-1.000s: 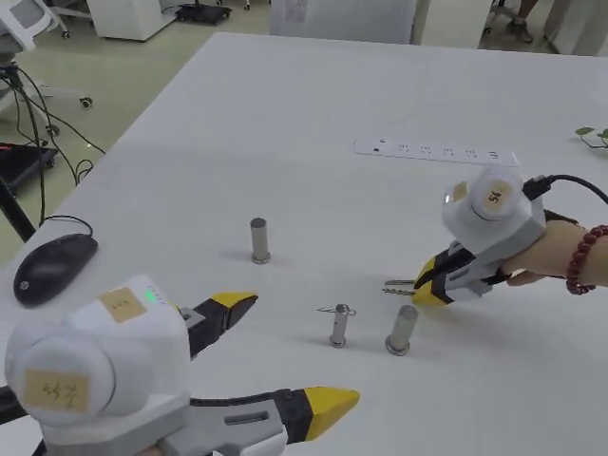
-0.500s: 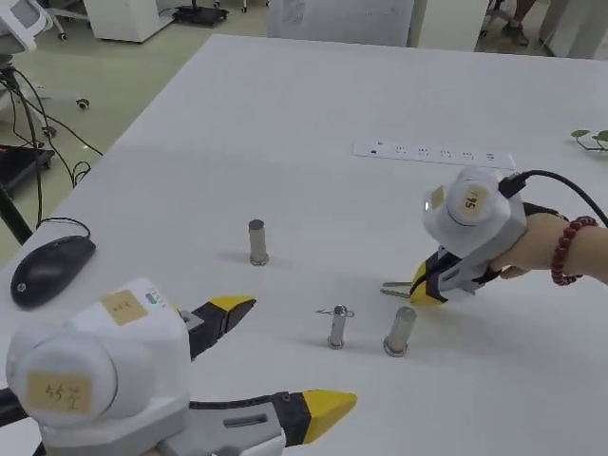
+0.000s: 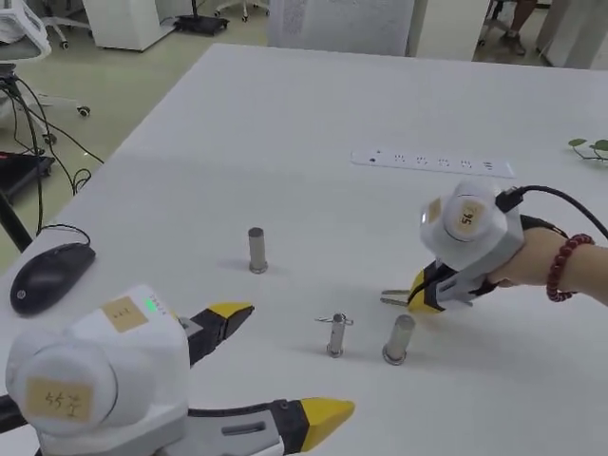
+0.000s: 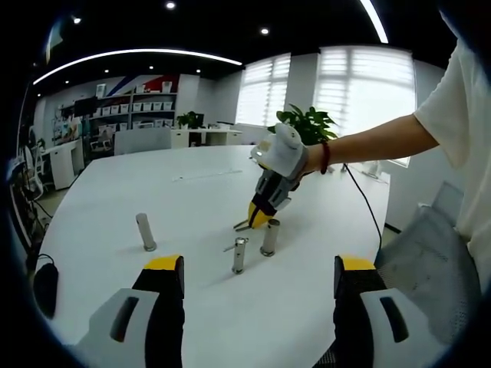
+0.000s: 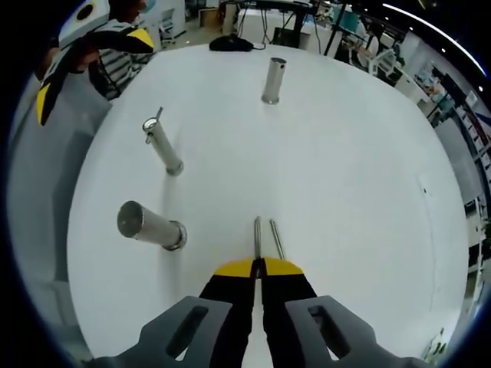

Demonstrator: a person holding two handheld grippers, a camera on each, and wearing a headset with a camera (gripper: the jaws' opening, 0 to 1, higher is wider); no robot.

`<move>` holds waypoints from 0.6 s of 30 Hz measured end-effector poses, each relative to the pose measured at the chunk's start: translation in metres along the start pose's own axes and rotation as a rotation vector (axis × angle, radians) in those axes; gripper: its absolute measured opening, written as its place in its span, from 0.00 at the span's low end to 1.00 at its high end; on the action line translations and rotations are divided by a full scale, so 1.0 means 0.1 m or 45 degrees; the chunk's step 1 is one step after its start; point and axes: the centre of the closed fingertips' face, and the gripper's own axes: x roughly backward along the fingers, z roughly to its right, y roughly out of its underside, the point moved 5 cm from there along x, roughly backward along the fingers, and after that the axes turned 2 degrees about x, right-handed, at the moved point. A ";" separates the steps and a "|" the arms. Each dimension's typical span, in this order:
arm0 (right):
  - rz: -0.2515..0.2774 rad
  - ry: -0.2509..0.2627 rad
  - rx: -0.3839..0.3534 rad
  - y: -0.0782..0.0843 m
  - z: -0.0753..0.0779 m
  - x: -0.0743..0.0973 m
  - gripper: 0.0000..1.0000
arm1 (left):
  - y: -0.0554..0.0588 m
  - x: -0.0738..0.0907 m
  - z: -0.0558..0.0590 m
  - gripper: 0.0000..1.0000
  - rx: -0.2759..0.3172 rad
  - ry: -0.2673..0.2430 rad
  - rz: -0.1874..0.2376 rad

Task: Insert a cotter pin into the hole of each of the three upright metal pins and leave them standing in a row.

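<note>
White workbench point(image 3: 285, 142) is spread under everything, with a power strip point(image 3: 432, 161) far back and a mouse point(image 3: 47, 275) at the left edge. Three metal pins are stood up on it: the far pin point(image 3: 256, 249) off by itself, the middle pin point(image 3: 335, 337), and the last pin point(image 3: 399, 339) just beside the middle one. A fitted cotter pin point(image 3: 334, 320) is already seen through the top of the middle pin.

The right gripper point(image 3: 416, 299) is closed tight on the held cotter pin point(image 3: 394, 297). In the right gripper view its two thin legs are seen poking out past the closed yellow tips. Since a second ago this gripper has been brought a little nearer to the last pin. The whole picture has shifted too, so the move is only small. The held cotter pin is now near the top of the last pin but is not touching it. It is judged that the hole in the last pin is being lined up next; the hole itself cannot be made out.

The left gripper point(image 3: 285, 361) is held wide open with nothing in it, low and well apart from the pins. Nothing about it has been changed. One pin seems done and two are left. The far pin may need to be brought closer for a row.
</note>
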 end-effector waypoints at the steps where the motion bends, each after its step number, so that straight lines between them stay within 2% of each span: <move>1: 0.003 0.004 0.001 0.00 0.01 0.00 0.04 | 0.00 0.00 0.00 0.79 -0.001 0.000 -0.001; 8: 0.028 0.044 0.019 -0.05 0.01 0.10 0.03 | -0.03 0.01 0.00 0.79 -0.002 -0.006 0.013; 18: 0.074 0.134 0.065 -0.12 -0.03 0.37 0.03 | -0.07 -0.01 0.02 0.77 0.012 0.007 0.025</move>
